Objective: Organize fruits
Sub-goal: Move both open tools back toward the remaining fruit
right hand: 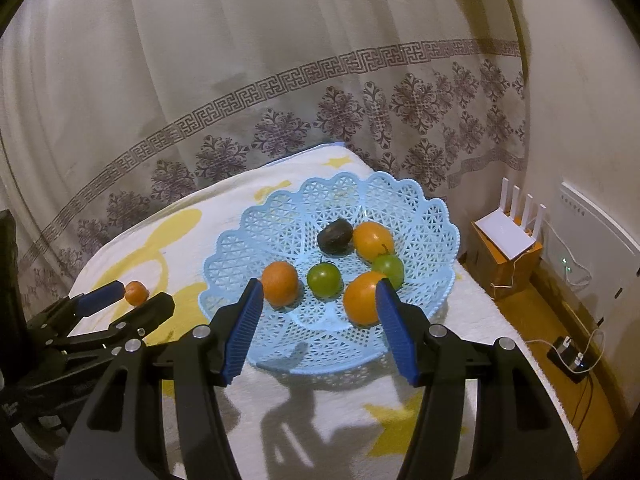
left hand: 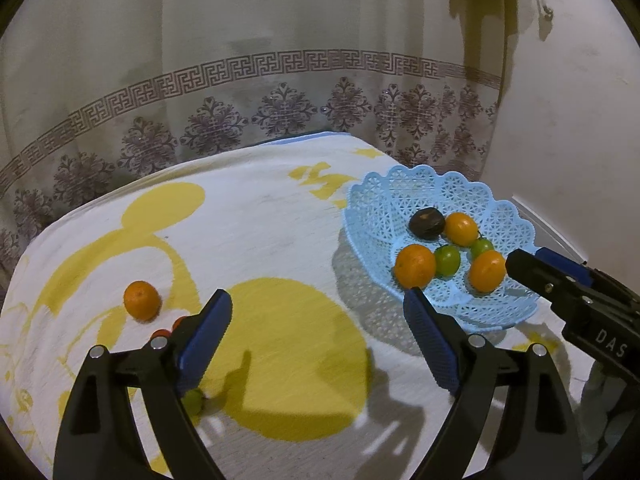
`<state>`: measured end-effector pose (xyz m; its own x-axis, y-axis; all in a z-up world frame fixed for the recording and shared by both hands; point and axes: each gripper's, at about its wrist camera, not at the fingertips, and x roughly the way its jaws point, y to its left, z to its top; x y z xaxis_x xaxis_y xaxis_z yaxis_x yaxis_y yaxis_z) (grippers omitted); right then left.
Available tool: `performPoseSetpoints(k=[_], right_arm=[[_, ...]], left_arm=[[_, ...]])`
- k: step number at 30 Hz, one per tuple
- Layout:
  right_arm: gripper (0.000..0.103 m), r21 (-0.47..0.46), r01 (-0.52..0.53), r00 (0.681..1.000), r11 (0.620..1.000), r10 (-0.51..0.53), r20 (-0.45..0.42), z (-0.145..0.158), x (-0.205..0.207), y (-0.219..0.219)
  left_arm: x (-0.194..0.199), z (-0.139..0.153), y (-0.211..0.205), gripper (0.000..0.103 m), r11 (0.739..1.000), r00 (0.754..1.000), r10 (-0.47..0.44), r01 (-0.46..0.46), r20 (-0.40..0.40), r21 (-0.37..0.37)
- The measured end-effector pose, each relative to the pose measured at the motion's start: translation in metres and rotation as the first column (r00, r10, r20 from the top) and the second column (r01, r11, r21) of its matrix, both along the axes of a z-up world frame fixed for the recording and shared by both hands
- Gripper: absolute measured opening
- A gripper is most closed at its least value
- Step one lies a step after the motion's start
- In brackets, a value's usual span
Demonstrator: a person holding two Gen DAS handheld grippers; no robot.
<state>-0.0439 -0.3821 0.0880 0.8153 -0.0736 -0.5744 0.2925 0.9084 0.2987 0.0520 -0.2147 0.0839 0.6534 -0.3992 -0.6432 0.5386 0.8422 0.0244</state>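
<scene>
A light blue lattice basket (left hand: 496, 208) (right hand: 280, 216) sits on the white and yellow cloth. It holds three oranges, two green fruits and one dark fruit (right hand: 335, 235). A loose orange (left hand: 141, 300) (right hand: 136, 293) lies on the cloth at the left. Small red fruits (left hand: 167, 330) and a green fruit (left hand: 193, 400) peek from behind my left finger. My left gripper (left hand: 318, 316) is open and empty above the cloth. My right gripper (right hand: 320, 302) is open and empty over the basket's near rim.
A patterned curtain (right hand: 280, 120) hangs behind the table. To the right, a white router (right hand: 508, 232) stands on a wooden box, with cables and a power strip (right hand: 568, 356) on the floor. The table edge drops off at the right.
</scene>
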Motion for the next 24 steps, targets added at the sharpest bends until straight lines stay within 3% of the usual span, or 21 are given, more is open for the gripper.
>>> performPoseSetpoints(k=[24], right_arm=[[0.06, -0.059, -0.109, 0.994, 0.992, 0.108, -0.016, -0.001, 0.006, 0.051]], left_arm=[[0.02, 0.001, 0.104, 0.087, 0.977, 0.977, 0.212, -0.212, -0.007, -0.009]])
